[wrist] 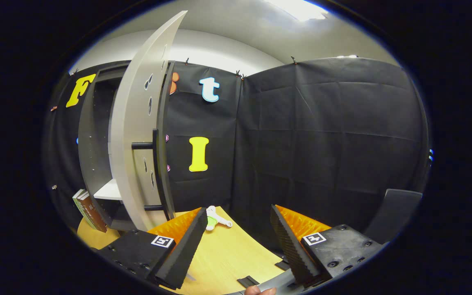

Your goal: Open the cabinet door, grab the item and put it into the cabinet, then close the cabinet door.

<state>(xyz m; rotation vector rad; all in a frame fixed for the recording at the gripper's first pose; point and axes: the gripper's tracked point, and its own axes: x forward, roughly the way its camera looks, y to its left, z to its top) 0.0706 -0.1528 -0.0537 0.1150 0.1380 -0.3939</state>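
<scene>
Gripper (236, 229): fingers spread wide, nothing between them, held above the wooden table (228, 258). Cabinet (100, 155) stands on the table, ahead of the left finger; its door (137, 135) is swung open, edge-on toward the gripper, dark bar handle (148, 145) on its face. A white shelf (109, 190) is visible inside the cabinet. Item, a small white-and-green tool (215, 220), lies flat on the table beside the cabinet's base, just ahead of the left fingertip, untouched. Books (89, 211) lean against the cabinet's other side.
</scene>
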